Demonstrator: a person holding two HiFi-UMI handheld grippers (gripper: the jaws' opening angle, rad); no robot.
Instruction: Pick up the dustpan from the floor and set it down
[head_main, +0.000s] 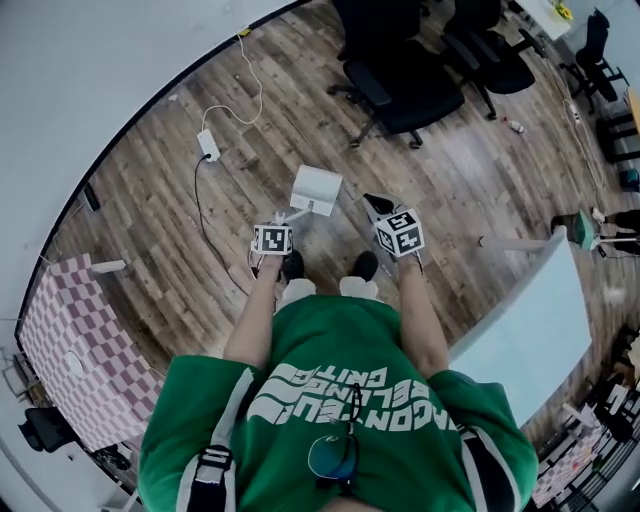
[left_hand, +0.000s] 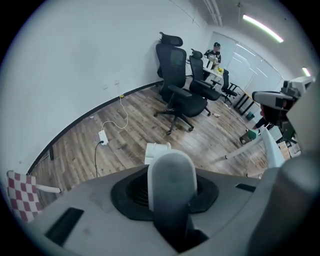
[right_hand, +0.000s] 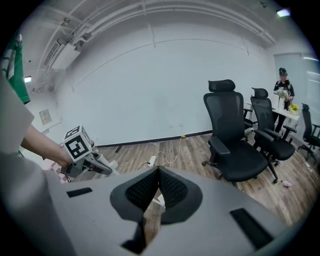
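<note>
Head view: my left gripper is at 11 o'clock from my shoes and my right gripper at 1 o'clock. The dustpan sits at 12 o'clock between them, with its handle running back toward 7 o'clock into my left jaws. A cable and its adapter lie on the floor at 10 o'clock. Chairs stand far off at 1 o'clock, and the desk edge is at 4 o'clock.

Left gripper view: my jaws are roughly half closed and clamped on the rounded, grey-white handle. The pan shows just past it at 12 o'clock. I judge it is clear of the floor, though I cannot see its underside.

Right gripper view: my jaws meet at the tips and hold nothing. The left gripper shows at 9 o'clock.

What worries me is the handle. It is smooth and round, and the pan's weight hangs out ahead of the grip, so the dustpan could swivel or slide between my jaws if I tilt or swing it. My idle right gripper is close at the pan's 3 o'clock and could knock it. Setting it down toward 10 o'clock risks snagging the cable, and setting it down too near me puts it on my shoes.
</note>
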